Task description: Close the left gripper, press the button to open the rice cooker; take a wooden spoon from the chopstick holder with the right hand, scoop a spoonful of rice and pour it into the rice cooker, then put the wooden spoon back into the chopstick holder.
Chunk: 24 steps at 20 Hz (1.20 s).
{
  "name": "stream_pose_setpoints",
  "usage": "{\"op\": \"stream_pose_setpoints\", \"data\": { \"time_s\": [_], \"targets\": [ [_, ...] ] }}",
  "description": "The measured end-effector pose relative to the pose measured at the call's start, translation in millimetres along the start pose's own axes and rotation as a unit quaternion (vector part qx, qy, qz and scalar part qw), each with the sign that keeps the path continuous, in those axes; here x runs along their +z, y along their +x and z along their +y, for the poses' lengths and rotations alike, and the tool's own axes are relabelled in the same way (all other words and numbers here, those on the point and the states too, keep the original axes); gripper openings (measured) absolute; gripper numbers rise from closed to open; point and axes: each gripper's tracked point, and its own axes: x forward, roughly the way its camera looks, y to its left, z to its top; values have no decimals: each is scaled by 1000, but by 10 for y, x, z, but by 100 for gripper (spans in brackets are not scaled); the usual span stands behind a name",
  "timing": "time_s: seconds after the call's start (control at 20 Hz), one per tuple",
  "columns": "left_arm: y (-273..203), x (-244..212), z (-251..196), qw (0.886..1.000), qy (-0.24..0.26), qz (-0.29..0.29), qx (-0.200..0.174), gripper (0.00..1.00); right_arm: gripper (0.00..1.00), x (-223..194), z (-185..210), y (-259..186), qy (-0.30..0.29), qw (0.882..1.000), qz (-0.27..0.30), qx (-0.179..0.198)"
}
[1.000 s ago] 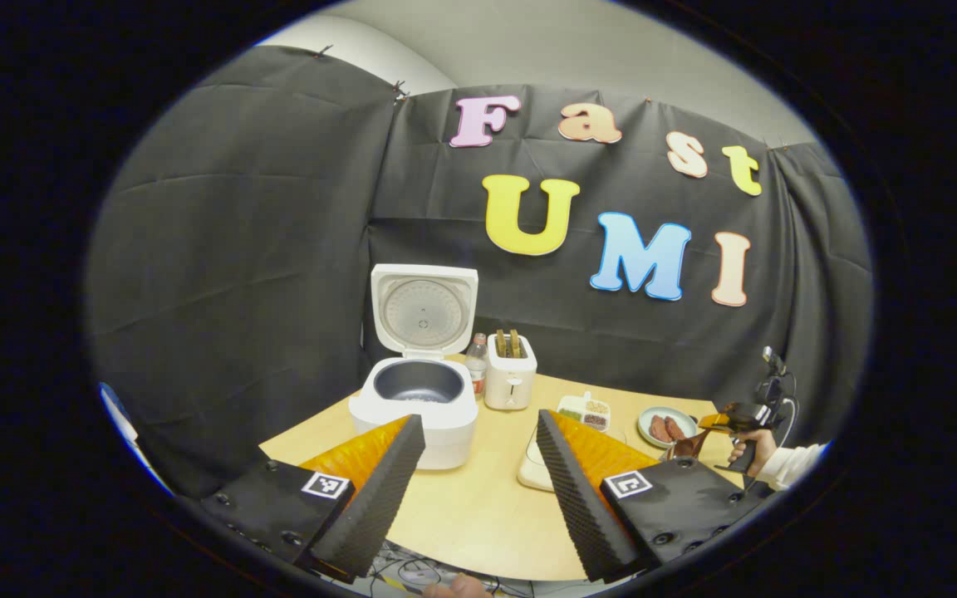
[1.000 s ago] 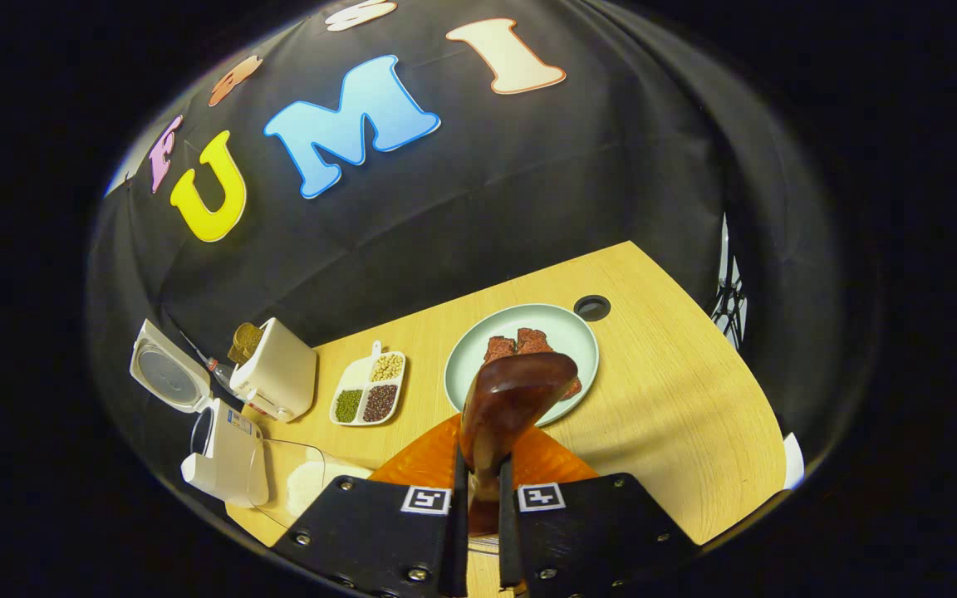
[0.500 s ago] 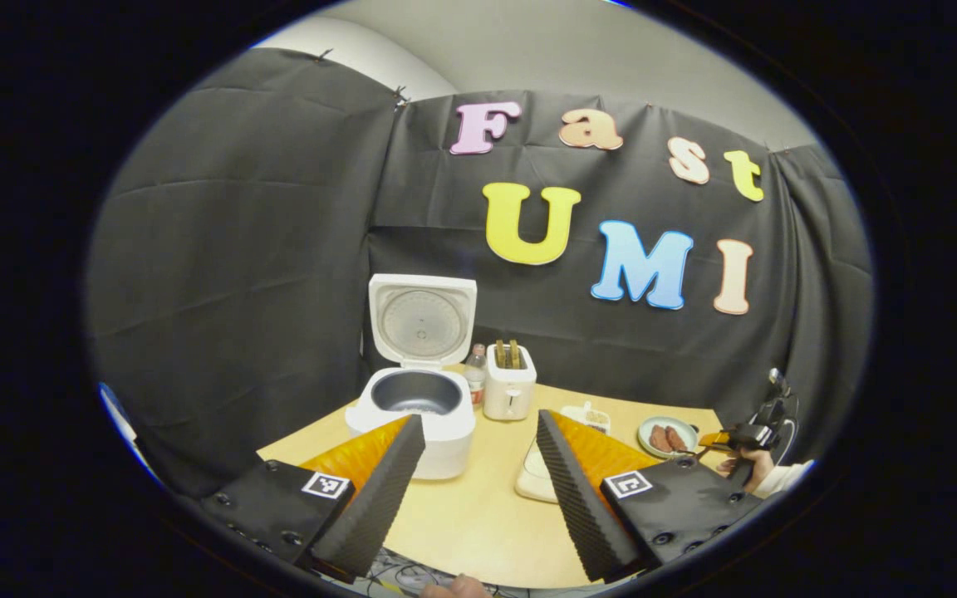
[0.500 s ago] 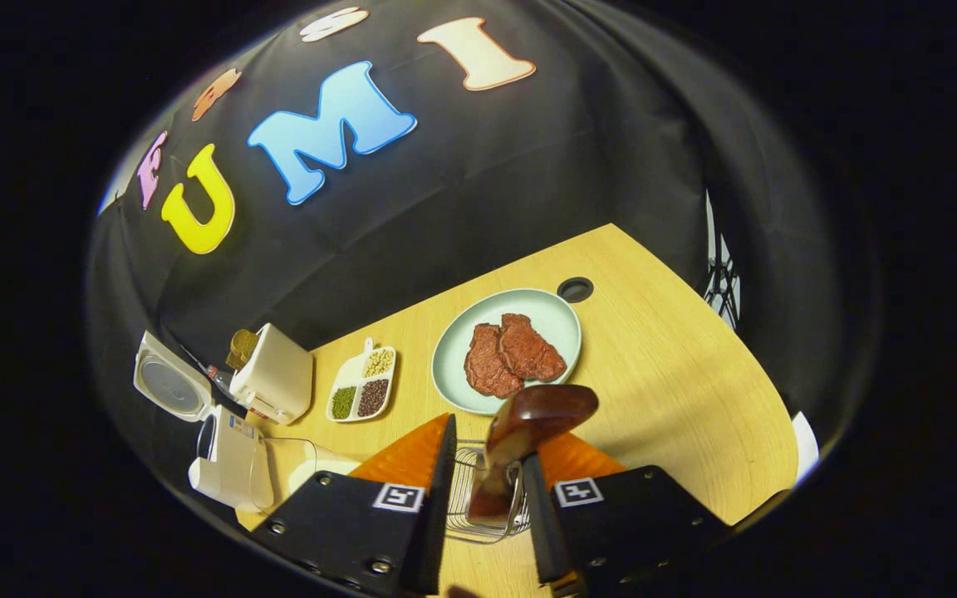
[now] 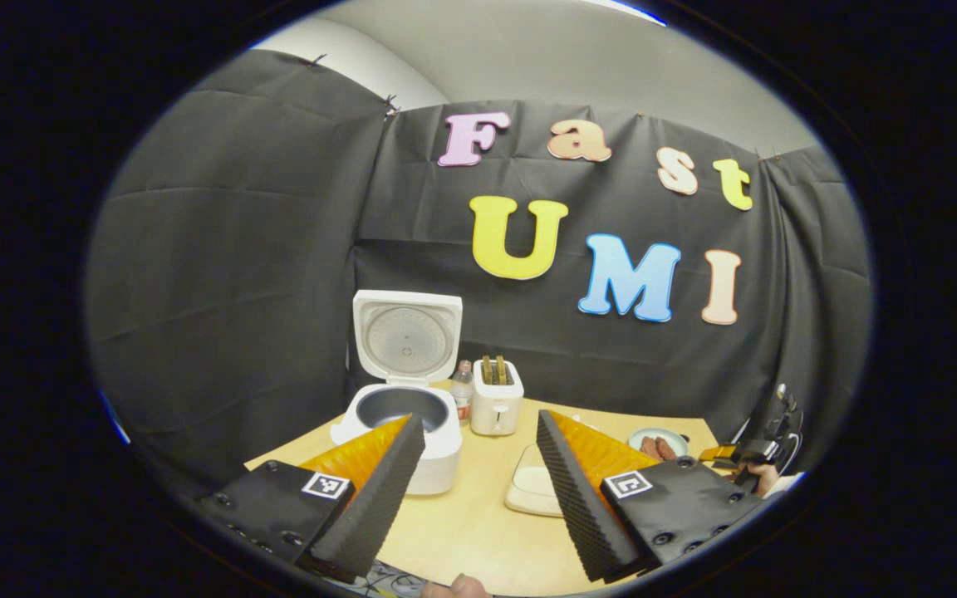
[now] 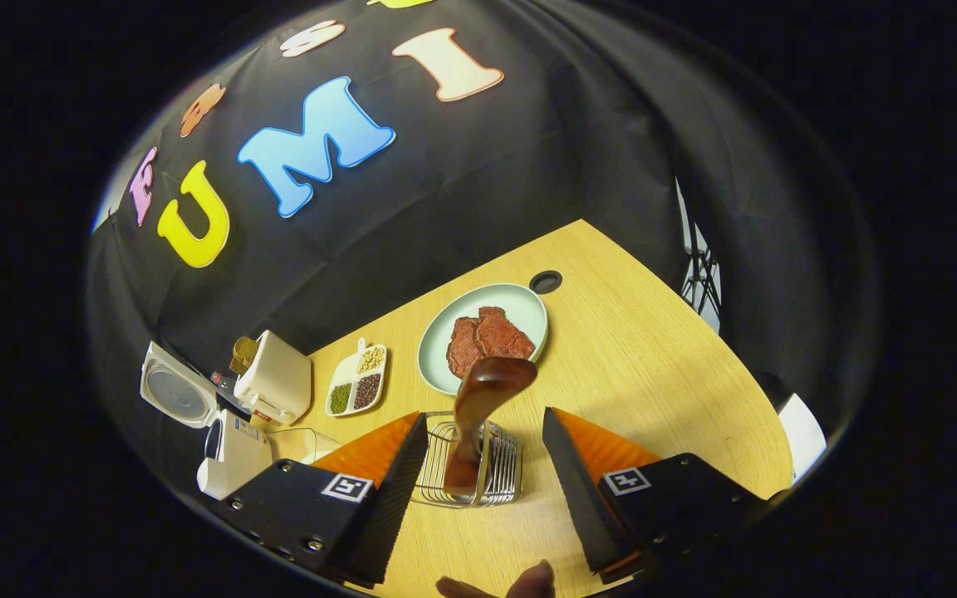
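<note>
The white rice cooker (image 5: 399, 428) stands on the table with its lid (image 5: 406, 336) raised and its dark pot showing. My left gripper (image 5: 478, 440) is open, held back from the cooker with nothing between its fingers. A clear container of rice (image 5: 533, 488) lies right of the cooker. In the right gripper view the brown wooden spoon (image 6: 478, 407) stands upright in the wire chopstick holder (image 6: 470, 469). My right gripper (image 6: 483, 448) is open around the spoon without touching it. The cooker (image 6: 225, 448) shows at the left there.
A white toaster (image 5: 495, 399) and a small bottle (image 5: 462, 390) stand behind the cooker. A pale green plate of meat (image 6: 483, 336) and a divided dish of beans (image 6: 358, 382) lie on the wooden table (image 6: 653, 374). The other hand-held gripper (image 5: 748, 453) is at the far right.
My right gripper let go of the wooden spoon and opened wide, leaving it standing in the wire holder, then drew back. The left gripper drew back a little from the cooker.
</note>
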Motion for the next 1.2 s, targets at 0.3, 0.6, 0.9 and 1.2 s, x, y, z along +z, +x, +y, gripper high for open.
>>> {"op": "stream_pose_setpoints", "data": {
  "time_s": [0.3,0.6,0.9,1.2],
  "targets": [
    [254,263,175,999,7,-25,-21,95,85,129,191,-537,-19,997,-76,7],
    [766,596,558,996,0,-58,-65,94,85,59,576,-1298,-20,989,-143,-15],
    [1618,1111,1028,988,-53,-88,-118,94,85,-422,1203,-2169,-59,978,-192,-49],
    [2589,1441,1359,985,-61,-115,-118,94,85,-883,1840,-2579,-128,971,-191,-67]
  ]
}}
